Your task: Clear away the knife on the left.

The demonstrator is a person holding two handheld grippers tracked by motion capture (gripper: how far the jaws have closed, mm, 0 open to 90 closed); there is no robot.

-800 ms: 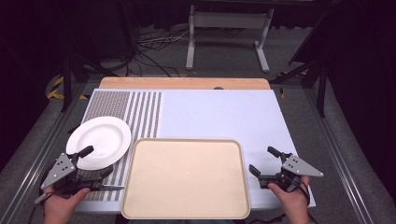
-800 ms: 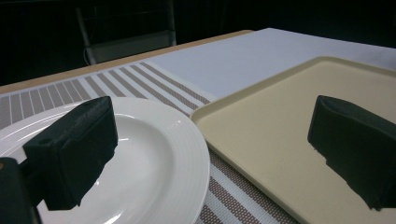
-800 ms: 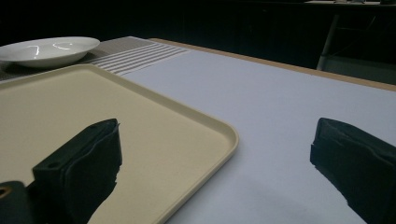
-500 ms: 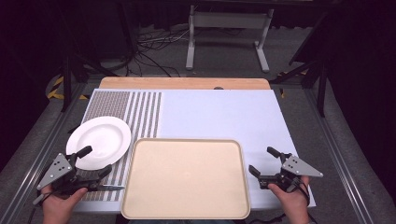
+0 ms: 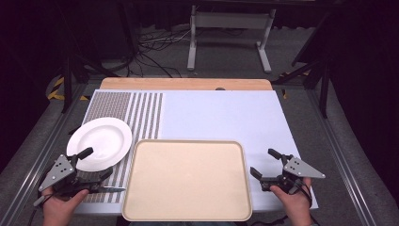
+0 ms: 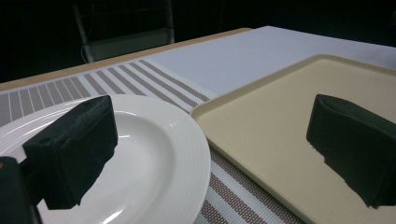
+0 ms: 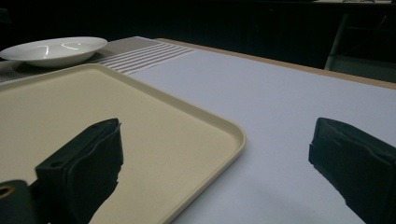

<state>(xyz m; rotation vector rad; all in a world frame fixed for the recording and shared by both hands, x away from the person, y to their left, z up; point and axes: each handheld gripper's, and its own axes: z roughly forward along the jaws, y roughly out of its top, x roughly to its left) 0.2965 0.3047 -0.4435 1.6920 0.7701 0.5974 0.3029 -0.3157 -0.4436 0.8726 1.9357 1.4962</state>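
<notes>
Left tongs (image 5: 95, 162): gaping wide, grasping nothing; one jaw is hanging over the near right rim of the plate, the other is sitting low by the tray's left edge.
Right tongs (image 5: 266, 163): likewise released and empty; the jaws are straddling the tray's right edge near its near corner, one over the tray, one over the bare bench.
Plate (image 5: 99, 143): white, empty, lying flat on the striped mat (image 5: 143, 113) at the near left, just beside the tray's far left corner; being round, it is showing no long axis.
Tray (image 5: 188, 180): beige, empty, lying flat at the near middle of the bench (image 5: 221, 113); its long axis is running left to right.
Progress: nothing is lifted yet; judging by the left tongs, gripping the plate's rim is the step in hand; the grasp and any carrying are left to do.
</notes>
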